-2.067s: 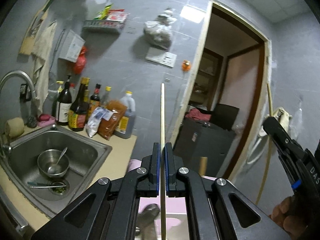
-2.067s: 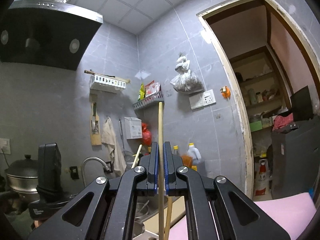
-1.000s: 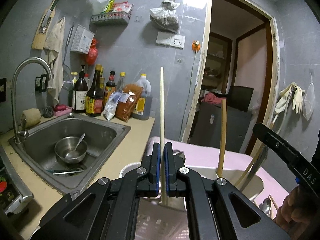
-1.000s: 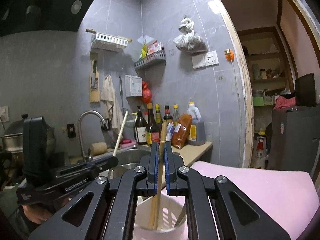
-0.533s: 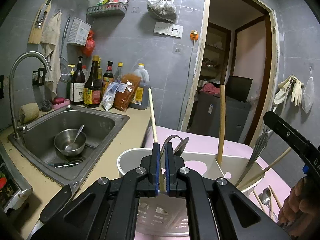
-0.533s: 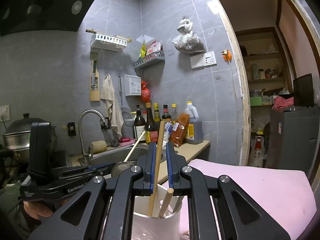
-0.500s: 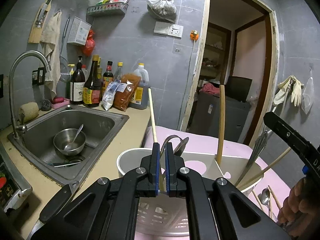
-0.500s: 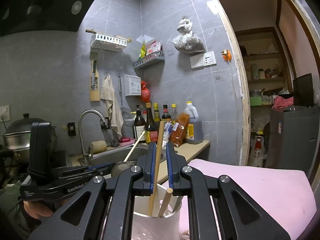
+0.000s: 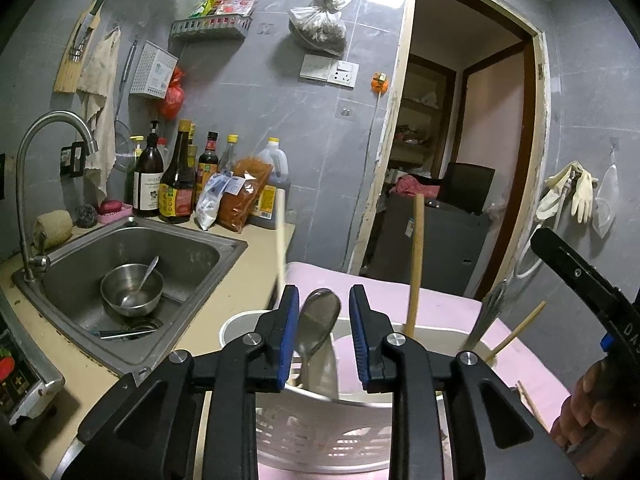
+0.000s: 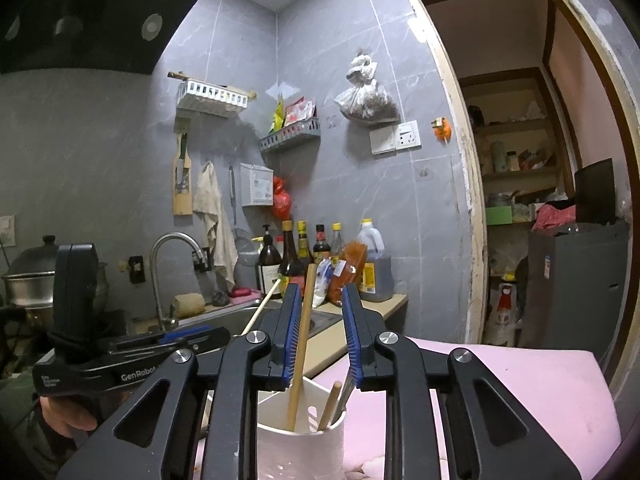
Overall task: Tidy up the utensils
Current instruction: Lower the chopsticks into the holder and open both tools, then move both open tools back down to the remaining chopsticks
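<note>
A white slotted utensil holder stands on a pink mat. My left gripper hangs over it with its jaws opening. A pale chopstick leans free to their left, and a metal spoon stands in the holder behind the gap. In the right wrist view the holder sits below my right gripper, whose jaws are opening too. A wooden chopstick stands in the holder between the pads, close to the left one and not squeezed. That same chopstick appears upright in the left wrist view.
A steel sink with a bowl and spoon lies to the left, with a tap and sauce bottles behind. Another chopstick pokes out of the holder's right side. A doorway opens beyond the mat.
Both grippers came down over the holder with their chopsticks, then their jaws parted. The left chopstick has tipped to the left; the right one now rests in the holder.
</note>
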`<state>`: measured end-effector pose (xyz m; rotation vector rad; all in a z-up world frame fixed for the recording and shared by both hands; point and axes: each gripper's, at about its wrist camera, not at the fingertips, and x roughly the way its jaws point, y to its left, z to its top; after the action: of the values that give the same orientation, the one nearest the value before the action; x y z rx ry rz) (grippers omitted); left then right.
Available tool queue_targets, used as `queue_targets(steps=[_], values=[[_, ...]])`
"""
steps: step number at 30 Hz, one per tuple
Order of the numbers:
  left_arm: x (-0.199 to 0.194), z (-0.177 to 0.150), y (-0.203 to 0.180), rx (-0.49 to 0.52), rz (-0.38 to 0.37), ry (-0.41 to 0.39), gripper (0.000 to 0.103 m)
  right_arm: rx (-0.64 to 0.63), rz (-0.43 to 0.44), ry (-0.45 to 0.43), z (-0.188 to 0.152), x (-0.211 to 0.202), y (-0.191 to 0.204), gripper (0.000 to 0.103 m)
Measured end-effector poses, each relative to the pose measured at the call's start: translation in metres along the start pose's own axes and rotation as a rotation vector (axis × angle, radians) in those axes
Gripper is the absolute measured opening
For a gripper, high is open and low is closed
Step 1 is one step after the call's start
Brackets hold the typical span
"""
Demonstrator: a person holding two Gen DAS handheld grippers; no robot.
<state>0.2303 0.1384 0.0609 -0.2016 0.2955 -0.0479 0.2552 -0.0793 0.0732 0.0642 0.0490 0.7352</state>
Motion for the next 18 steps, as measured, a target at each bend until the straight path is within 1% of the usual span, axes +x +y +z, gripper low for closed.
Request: queue_targets(steps=[1, 4, 6, 8, 9, 11, 12, 13, 17, 18], values=[[-0.001, 0.001, -0.001, -0.003, -0.003, -0.002, 0.025, 0.0, -0.007, -0.005, 0.001, -0.003, -0.001, 0.023], [-0.006, 0.003, -0.008, 0.006, -0.015, -0.018, 0.032, 0.004, -0.029, -0.018, 0.005, -0.01, -0.004, 0.024], [-0.008, 0.004, -0.013, 0.015, -0.02, -0.022, 0.033, 0.008, -0.043, -0.025, 0.008, -0.016, -0.008, 0.024], [-0.01, 0.005, -0.018, 0.016, -0.031, -0.023, 0.034, 0.006, -0.066, -0.029, 0.01, -0.024, -0.012, 0.029], [-0.012, 0.006, -0.022, 0.017, -0.038, -0.025, 0.036, 0.006, -0.073, -0.031, 0.011, -0.027, -0.014, 0.03], [-0.015, 0.008, -0.028, 0.019, -0.049, -0.032, 0.042, 0.008, -0.104, -0.037, 0.013, -0.037, -0.02, 0.036], [-0.018, 0.009, -0.032, 0.019, -0.054, -0.038, 0.047, 0.012, -0.116, -0.039, 0.015, -0.041, -0.023, 0.037], [-0.02, 0.01, -0.037, 0.019, -0.063, -0.045, 0.052, 0.016, -0.131, -0.042, 0.016, -0.046, -0.026, 0.04], [-0.028, 0.014, -0.056, 0.024, -0.095, -0.061, 0.062, 0.024, -0.197, -0.055, 0.022, -0.07, -0.04, 0.053], [-0.03, 0.015, -0.062, 0.029, -0.102, -0.063, 0.068, 0.025, -0.21, -0.055, 0.024, -0.074, -0.043, 0.055]])
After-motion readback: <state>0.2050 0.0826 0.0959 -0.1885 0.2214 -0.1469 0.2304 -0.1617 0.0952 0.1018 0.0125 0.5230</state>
